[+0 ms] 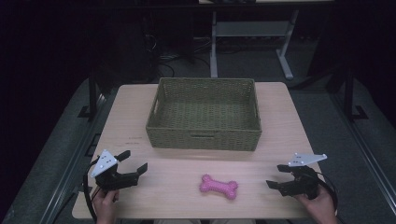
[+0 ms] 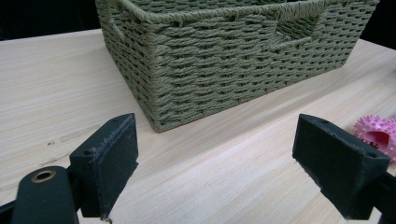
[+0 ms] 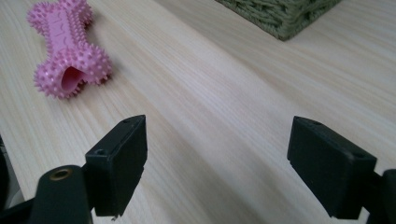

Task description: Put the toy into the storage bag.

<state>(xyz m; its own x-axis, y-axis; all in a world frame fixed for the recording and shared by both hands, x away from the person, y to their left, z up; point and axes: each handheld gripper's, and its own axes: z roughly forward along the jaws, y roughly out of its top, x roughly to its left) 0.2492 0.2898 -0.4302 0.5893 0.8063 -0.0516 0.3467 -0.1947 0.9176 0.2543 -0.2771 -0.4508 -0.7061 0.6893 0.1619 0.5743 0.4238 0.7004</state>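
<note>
In the high view we saw the left gripper at the lower left of the frame, held by a hand at the bottom edge, its jaws spread wide with nothing between them. The left gripper view confirmed this: both black jaws stood far apart over bare wood, touching nothing. The right gripper sat at the lower right of the high view, gripped by the other hand, and its jaws were likewise wide apart and empty, with only the light wooden table showing between them in the right gripper view.

The pink spiky bone toy lay flat on the table at the lower centre of the high view, between the two grippers and apart from both. It appeared at the upper left of the right gripper view and at the right edge of the left gripper view.

Behind the toy, toward the middle of the frame, stood a green woven basket, well apart from both grippers. We saw nothing lying between either gripper and the toy.
</note>
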